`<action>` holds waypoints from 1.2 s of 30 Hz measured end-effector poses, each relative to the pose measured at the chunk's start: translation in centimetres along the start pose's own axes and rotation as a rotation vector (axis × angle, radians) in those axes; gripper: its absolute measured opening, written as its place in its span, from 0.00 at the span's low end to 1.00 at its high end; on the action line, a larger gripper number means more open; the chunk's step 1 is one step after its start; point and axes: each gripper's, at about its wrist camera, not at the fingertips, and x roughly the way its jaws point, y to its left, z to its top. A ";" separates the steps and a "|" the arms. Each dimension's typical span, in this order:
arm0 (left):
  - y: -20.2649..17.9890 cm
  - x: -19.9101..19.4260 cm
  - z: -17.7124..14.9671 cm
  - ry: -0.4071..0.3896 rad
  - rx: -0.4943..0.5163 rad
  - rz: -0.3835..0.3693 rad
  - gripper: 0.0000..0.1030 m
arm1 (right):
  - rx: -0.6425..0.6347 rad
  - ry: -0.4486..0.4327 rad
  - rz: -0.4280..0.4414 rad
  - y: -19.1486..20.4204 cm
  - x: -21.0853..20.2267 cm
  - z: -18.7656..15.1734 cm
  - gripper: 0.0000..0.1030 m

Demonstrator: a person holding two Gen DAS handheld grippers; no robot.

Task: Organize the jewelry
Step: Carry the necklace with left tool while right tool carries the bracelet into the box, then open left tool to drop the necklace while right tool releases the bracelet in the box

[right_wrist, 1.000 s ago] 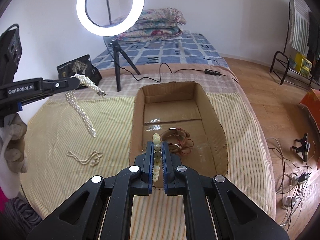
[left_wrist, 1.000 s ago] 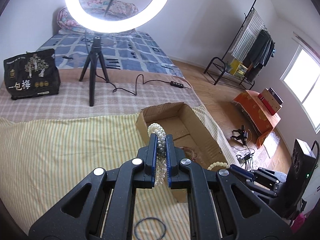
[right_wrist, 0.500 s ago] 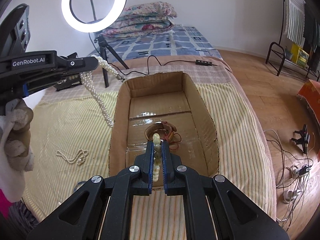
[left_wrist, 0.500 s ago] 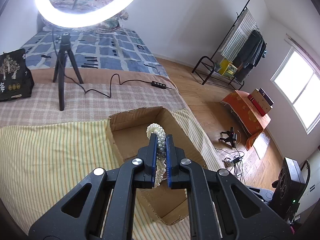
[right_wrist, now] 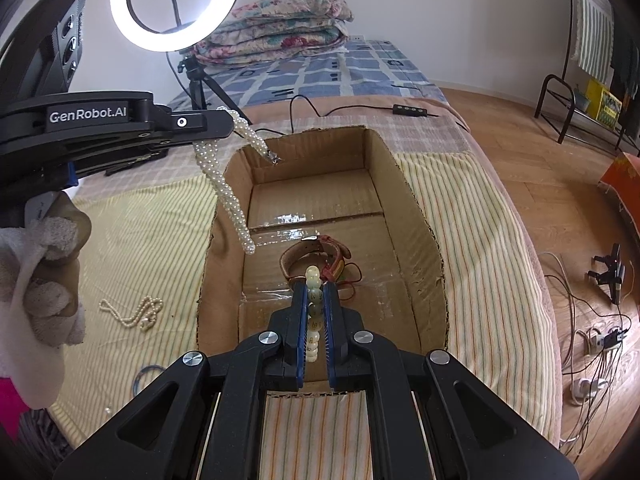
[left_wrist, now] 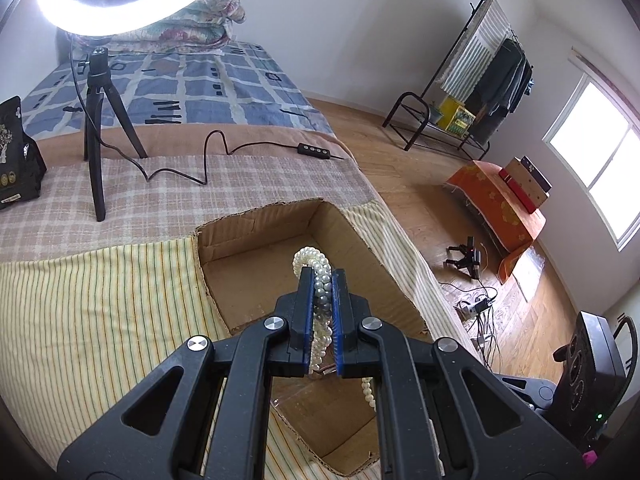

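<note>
My left gripper [left_wrist: 322, 276] is shut on a white pearl necklace [left_wrist: 316, 272]. In the right wrist view the left gripper [right_wrist: 224, 124] holds the necklace [right_wrist: 226, 196] dangling over the left wall of an open cardboard box [right_wrist: 424, 240]. My right gripper [right_wrist: 315, 288] is shut on a pale green bead bracelet [right_wrist: 313, 280] above the box's near end. A brown leather strap and red cords [right_wrist: 316, 258] lie on the box floor.
A thin pearl chain [right_wrist: 132, 312] and a dark ring [right_wrist: 146, 374] lie on the striped cloth left of the box. A ring light on a tripod [left_wrist: 96, 120] and a black bag [left_wrist: 16, 160] stand behind. The bed edge drops to the floor on the right.
My left gripper has carried the pearl necklace rightward, from over the cloth to over the box. My right gripper has edged forward over the box, still holding the bracelet.
</note>
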 end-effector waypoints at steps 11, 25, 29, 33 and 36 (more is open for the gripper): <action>-0.2 -0.6 0.1 -0.025 0.020 0.038 0.06 | -0.024 0.000 -0.017 0.3 -0.3 -0.2 0.16; 0.0 -2.3 -0.2 -0.026 0.058 0.062 0.06 | -0.030 -0.032 -0.044 0.9 -1.5 -0.1 0.43; 0.4 -4.3 -0.4 -0.038 0.084 0.081 0.06 | -0.029 -0.056 -0.035 1.5 -2.6 0.0 0.43; 1.6 -6.8 -0.6 -0.052 0.094 0.096 0.34 | -0.046 -0.078 -0.020 2.6 -3.6 0.1 0.43; 2.6 -8.9 -0.9 -0.080 0.103 0.125 0.46 | -0.064 -0.093 -0.004 3.8 -4.2 0.3 0.43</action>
